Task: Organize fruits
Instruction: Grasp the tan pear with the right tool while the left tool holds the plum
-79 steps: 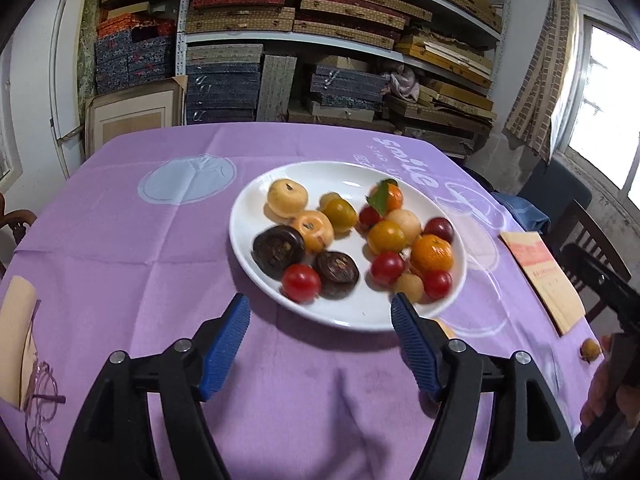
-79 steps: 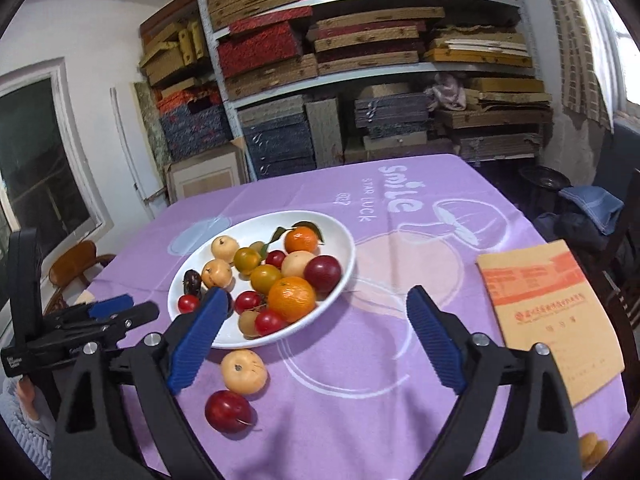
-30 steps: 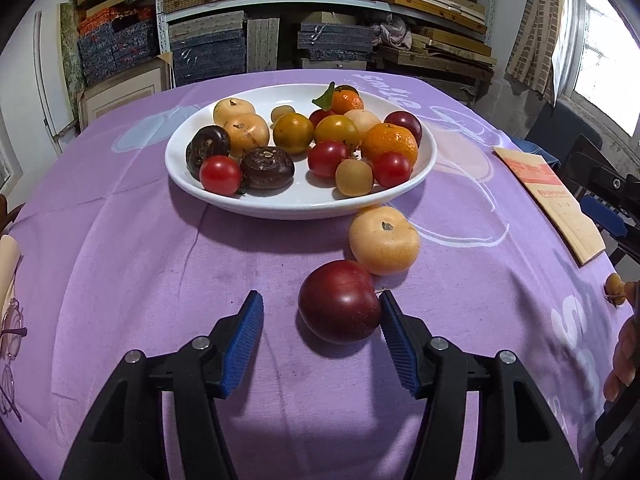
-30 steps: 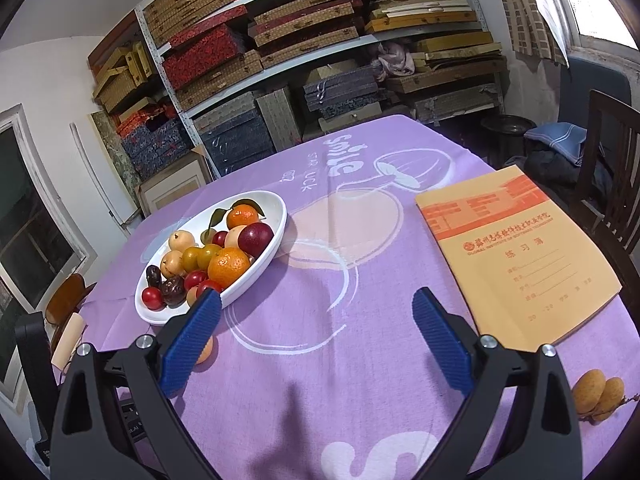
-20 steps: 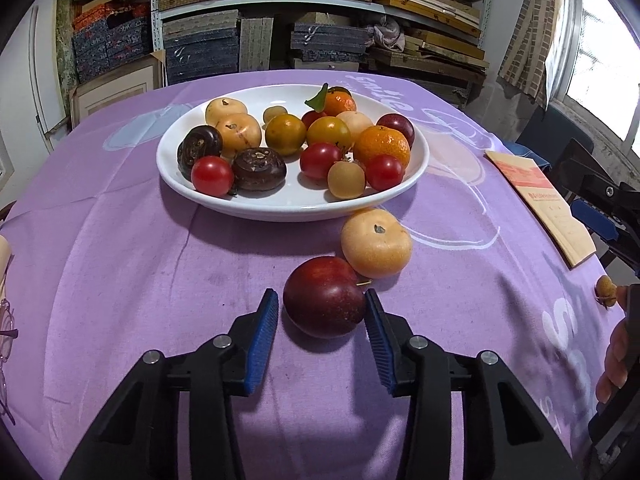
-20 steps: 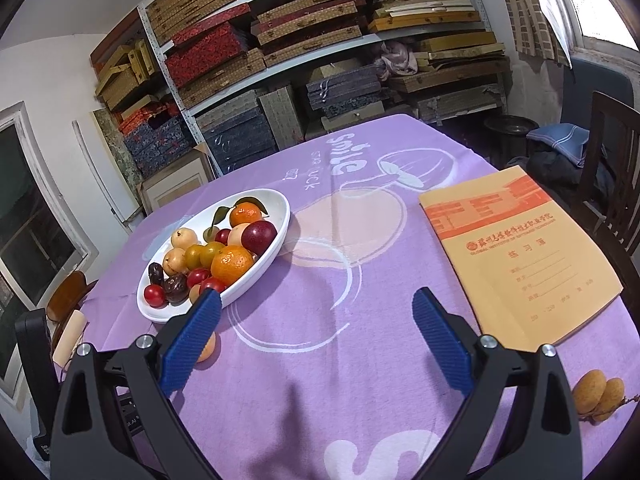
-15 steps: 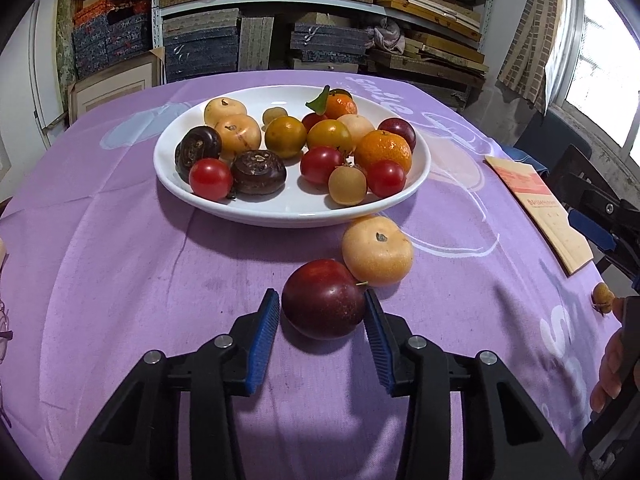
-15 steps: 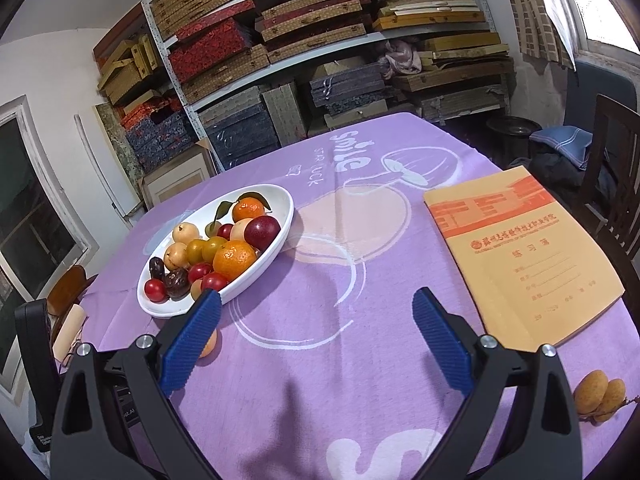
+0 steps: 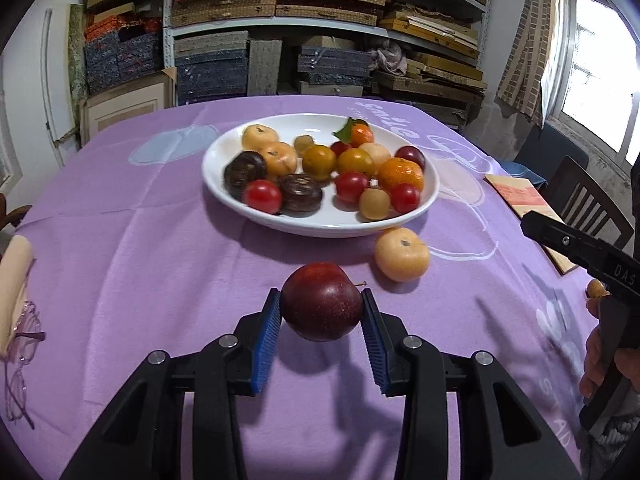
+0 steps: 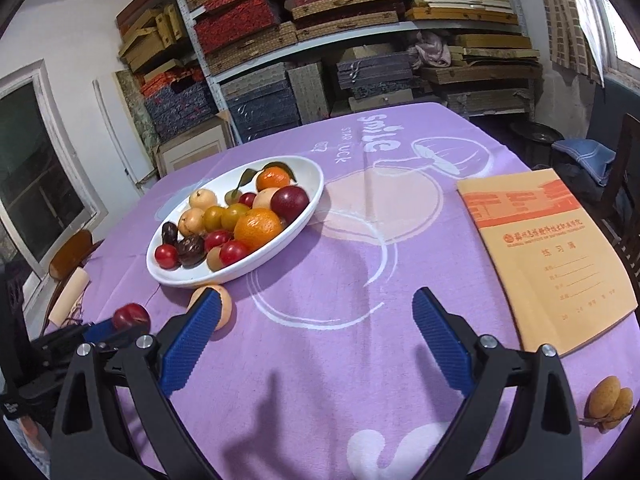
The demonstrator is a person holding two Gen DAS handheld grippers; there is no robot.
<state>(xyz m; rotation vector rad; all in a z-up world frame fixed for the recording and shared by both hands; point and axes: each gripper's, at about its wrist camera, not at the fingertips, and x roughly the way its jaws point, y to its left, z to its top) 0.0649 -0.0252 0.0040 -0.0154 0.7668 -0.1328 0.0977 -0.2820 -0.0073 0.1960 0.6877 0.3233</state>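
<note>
Low centre of the left wrist view: left gripper (image 9: pixel 321 322) has just closed its blue ribbed fingers (image 9: pixel 266 330) onto the dark red round plum (image 9: pixel 322 306). Pads press both flanks, and the shadow underneath suggests the plum sits just clear of the purple cloth-covered surface (image 9: pixel 120 272).

White oval plate (image 9: pixel 320 226) of mixed fruit sits above it mid-frame. Pale orange round fruit (image 9: pixel 401 254) lies loose on the cloth just beside the plate's near rim.

Right gripper (image 10: pixel 314 342) hangs spread wide with nothing between its fingers, bottom of the right wrist view. Orange paper booklet (image 10: pixel 548 252) is at right, a pair of small tan fruits (image 10: pixel 608 402) at lower right.

Likely step: carry plum to plate. Advice:
- keep squeeze steady; round, smooth skin may slip
- lift enough to clear the rim
- aim for the bare white patch at the plate's near side
- lower before releasing so it doesn't knock the cherry tomatoes
- steer left of the loose pale fruit
</note>
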